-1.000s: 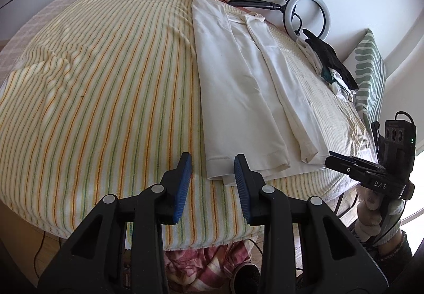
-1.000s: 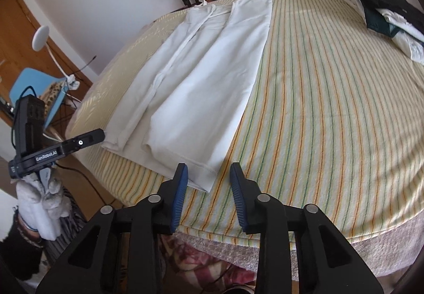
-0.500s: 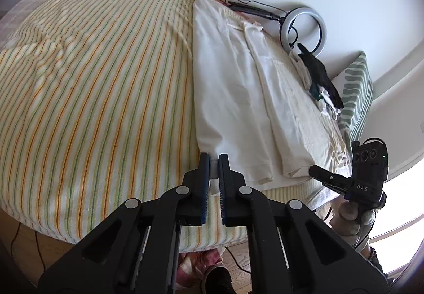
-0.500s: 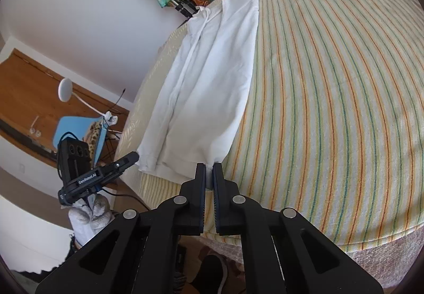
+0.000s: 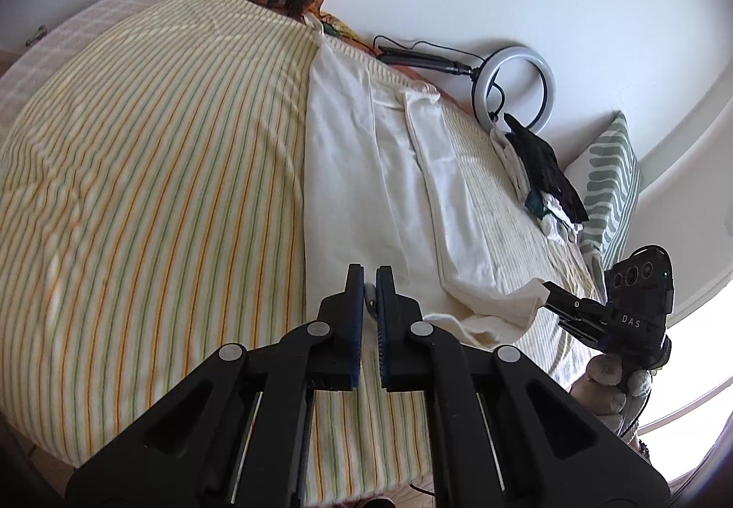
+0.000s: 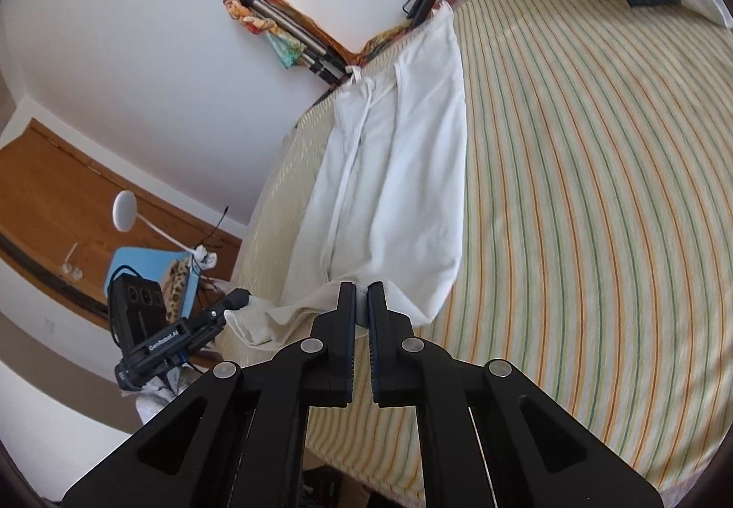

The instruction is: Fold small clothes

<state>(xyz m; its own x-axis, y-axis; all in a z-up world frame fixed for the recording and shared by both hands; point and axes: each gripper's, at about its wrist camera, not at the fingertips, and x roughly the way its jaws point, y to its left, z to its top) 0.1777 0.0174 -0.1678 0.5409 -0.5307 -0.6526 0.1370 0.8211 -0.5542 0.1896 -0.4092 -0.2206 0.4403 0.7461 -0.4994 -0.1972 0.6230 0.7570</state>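
Observation:
White trousers (image 5: 366,187) (image 6: 403,187) lie lengthwise on the striped bed, waistband at the far end by the wall. My left gripper (image 5: 370,279) is shut on one corner of the near hem, with white cloth showing between its pads. My right gripper (image 6: 362,297) is shut on the other hem corner. Both corners are lifted off the sheet and the hem sags between them. In the left wrist view the right gripper (image 5: 547,289) pinches cloth at the right; in the right wrist view the left gripper (image 6: 238,298) does so at the left.
A striped sheet (image 5: 137,187) covers the bed. At its far right lie a pile of dark and white clothes (image 5: 545,182) and a green patterned pillow (image 5: 609,187). A ring light (image 5: 513,86) and tripods lean on the wall. A blue chair (image 6: 137,265) stands beside the bed.
Both grippers went from open in front of the hem to shut on its corners. They have since lifted the hem off the sheet and moved it toward the far end.

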